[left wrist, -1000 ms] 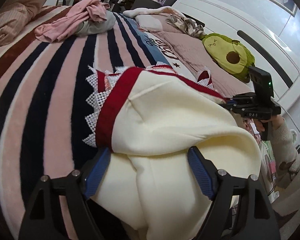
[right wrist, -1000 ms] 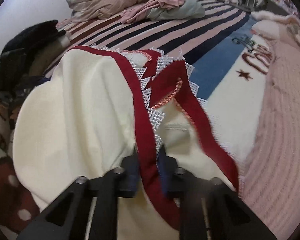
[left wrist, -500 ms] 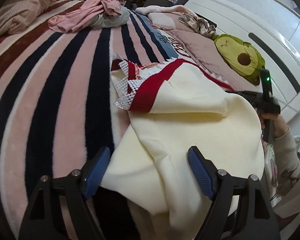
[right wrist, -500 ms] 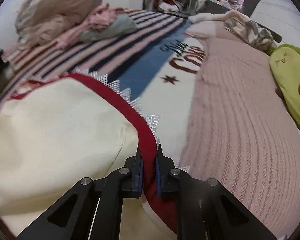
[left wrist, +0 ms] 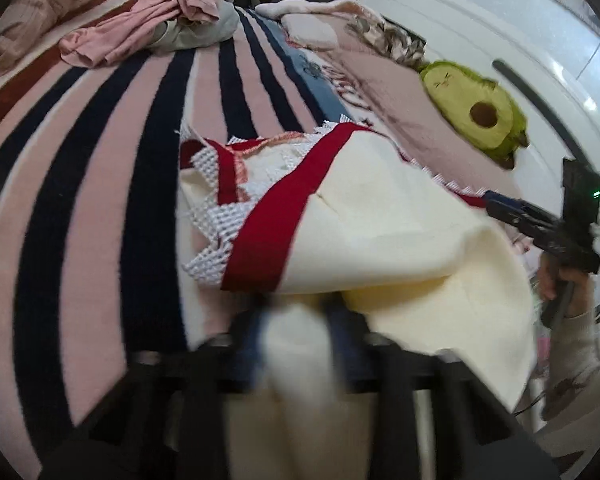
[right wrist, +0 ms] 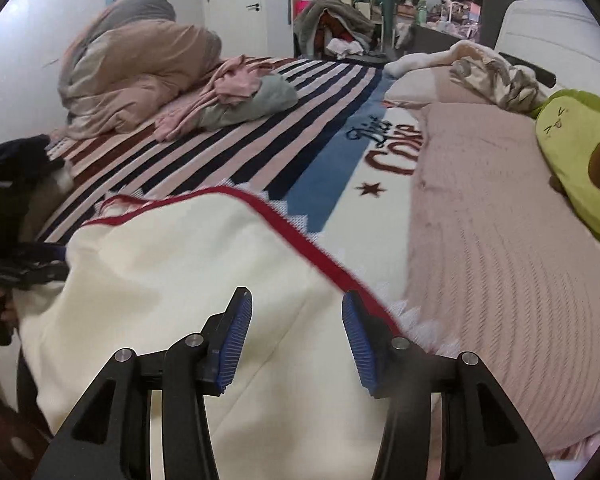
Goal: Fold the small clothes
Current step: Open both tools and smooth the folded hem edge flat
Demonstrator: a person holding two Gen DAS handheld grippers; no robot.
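Observation:
A cream garment (left wrist: 380,220) with a red hem band and white lace trim lies folded over on the striped blanket (left wrist: 80,160). My left gripper (left wrist: 296,332) is blurred at the bottom of the left wrist view. Its jaws are closing, and a bunched fold of the cream cloth fills the gap between them. In the right wrist view my right gripper (right wrist: 298,344) hovers over the cream garment (right wrist: 180,260). Its jaws are opening, the blue pads (right wrist: 236,344) stand apart, and nothing is pinched. The red hem (right wrist: 320,252) runs just past its right finger.
A pile of pink and grey clothes (left wrist: 152,24) lies at the far end of the bed. An avocado plush (left wrist: 472,112) rests on the pink cover by the white headboard (left wrist: 460,20). A rolled duvet (right wrist: 132,68) sits at the back left.
My left gripper has closed from wide open onto a fold of cream cloth. My right gripper has let go of the red hem and lifted, and the garment's top layer now lies folded over.

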